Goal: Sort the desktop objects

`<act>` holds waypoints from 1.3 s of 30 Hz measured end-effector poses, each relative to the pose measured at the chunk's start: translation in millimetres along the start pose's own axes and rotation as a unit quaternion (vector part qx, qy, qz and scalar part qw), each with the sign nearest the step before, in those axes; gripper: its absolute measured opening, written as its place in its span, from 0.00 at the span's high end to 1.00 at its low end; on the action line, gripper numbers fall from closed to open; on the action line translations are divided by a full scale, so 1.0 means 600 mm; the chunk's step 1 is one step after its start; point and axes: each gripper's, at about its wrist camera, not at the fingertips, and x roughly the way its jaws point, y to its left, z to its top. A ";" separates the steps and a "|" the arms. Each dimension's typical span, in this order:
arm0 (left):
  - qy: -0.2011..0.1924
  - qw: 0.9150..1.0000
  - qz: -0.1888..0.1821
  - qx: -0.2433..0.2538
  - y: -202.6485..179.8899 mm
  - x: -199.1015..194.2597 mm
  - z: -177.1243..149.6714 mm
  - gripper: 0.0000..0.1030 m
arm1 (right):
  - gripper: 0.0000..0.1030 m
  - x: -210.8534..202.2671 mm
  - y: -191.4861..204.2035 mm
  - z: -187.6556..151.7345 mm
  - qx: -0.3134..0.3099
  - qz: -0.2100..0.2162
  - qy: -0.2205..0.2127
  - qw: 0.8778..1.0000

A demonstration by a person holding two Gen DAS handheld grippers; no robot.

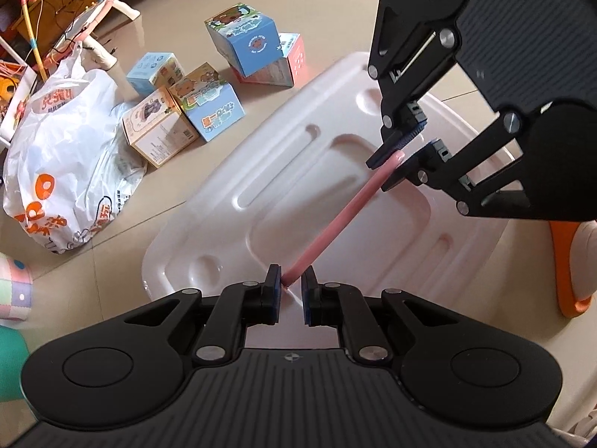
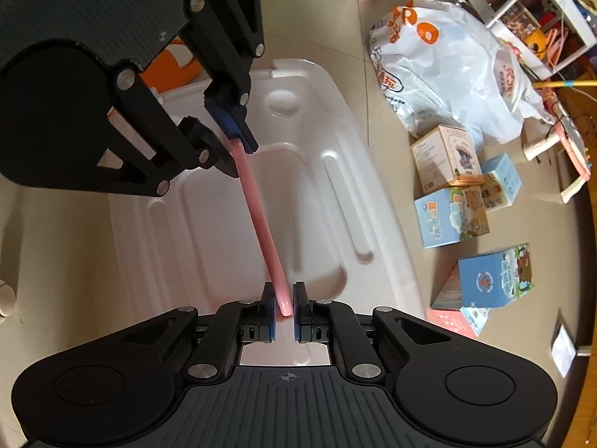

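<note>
While the pink stick (image 1: 337, 220) hangs in the air above the white moulded tray (image 1: 238, 186), each of its ends sits between a pair of black fingers. Seen from the left wrist camera, the far left of the floor holds a white plastic bag with orange print (image 1: 63, 142), slumped and crumpled. Just right of it stands a cluster of three small cartoon-printed cartons (image 1: 179, 112), and farther off a blue carton (image 1: 242, 37) rests tilted on top of a pink one (image 1: 291, 59). The tray lies right of these boxes, its shallow recesses and long grooves bare. At the near edge the left gripper (image 1: 290, 291) has its fingers drawn close around the stick's near end; whether both pads press on it cannot be told from this view. The stick slants up and to the right to the right gripper (image 1: 401, 156), whose fingers are clamped on its far end. An orange and white object (image 1: 571, 261) shows at the far right edge.

From the right wrist camera, the left gripper (image 2: 227, 142) comes in from the upper left and pinches the stick's far end (image 2: 261, 224), while the right gripper (image 2: 285, 306) near the lens holds the rounded near end between narrow-set fingers, over the tray (image 2: 335, 171). The bag (image 2: 447, 67) and cartons (image 2: 451, 216) lie to the right.
</note>
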 end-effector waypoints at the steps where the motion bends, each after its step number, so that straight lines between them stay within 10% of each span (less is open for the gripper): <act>1: 0.000 1.000 -0.001 -0.002 0.001 0.001 0.000 0.89 | 0.93 0.005 0.002 0.000 -0.004 -0.003 0.001 1.000; 25: -0.001 0.999 0.015 -0.050 -0.003 0.007 -0.007 0.89 | 0.92 0.019 0.001 -0.014 0.038 -0.009 -0.018 0.999; 29: -0.001 0.998 0.018 -0.062 0.001 0.005 -0.008 0.86 | 0.72 0.011 -0.002 -0.018 0.048 -0.008 -0.017 0.999; 39: 0.000 0.996 0.029 -0.086 0.012 -0.020 -0.013 0.81 | 0.70 -0.021 -0.024 -0.044 0.103 -0.005 -0.028 0.994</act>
